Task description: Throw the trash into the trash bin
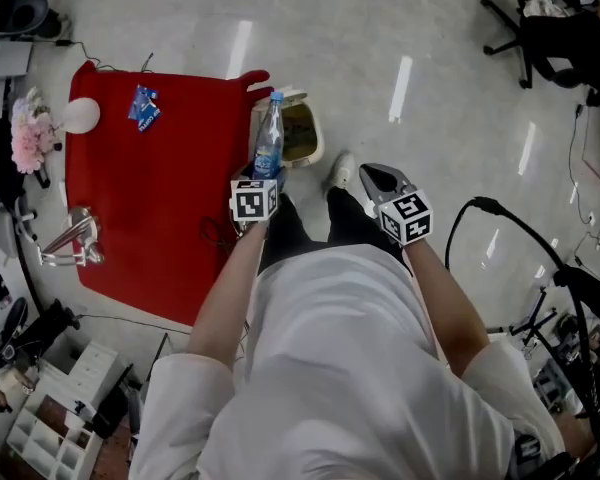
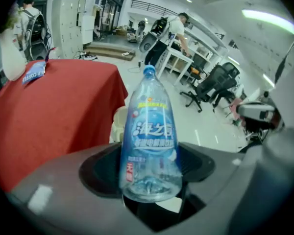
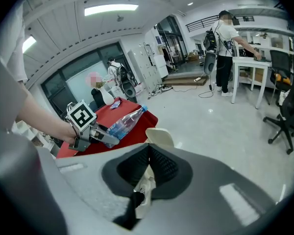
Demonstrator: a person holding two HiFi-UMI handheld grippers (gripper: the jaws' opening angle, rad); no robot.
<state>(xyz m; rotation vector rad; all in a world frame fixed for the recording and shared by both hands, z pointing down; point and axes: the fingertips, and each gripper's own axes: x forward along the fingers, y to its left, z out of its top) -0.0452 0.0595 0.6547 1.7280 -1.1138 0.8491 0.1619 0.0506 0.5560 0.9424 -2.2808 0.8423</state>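
The bottle is held by its base between the jaws of the left gripper. The jaws stand wide around it and are closed on the clear plastic just above the bottom. The blue cap points away from the hand.

In the head view the bottle is seen across the left rim of the bin, which stands on the floor just beside the edge of the red table. How high the bottle hangs above the rim cannot be told.

The step in hand is judged to be the drop into the bin:
- The grip is best kept firm until the cap end is well over the dark opening. A long bottle held at one end is likely to swing.
- The bottle is best tipped cap-first and lowered close to the opening before the jaws are parted, so that it is not bounced off the rim.
- The bin looks light, so a knock from the gripper is to be avoided.

The jaws of the right gripper are drawn together. Something pale is seen in the slit below them. It cannot be told whether this is a scrap pinched there or something on the floor beyond. This gripper is best kept off to the side, clear of the bin.

A blue packet is left on the table, well apart from the bin.
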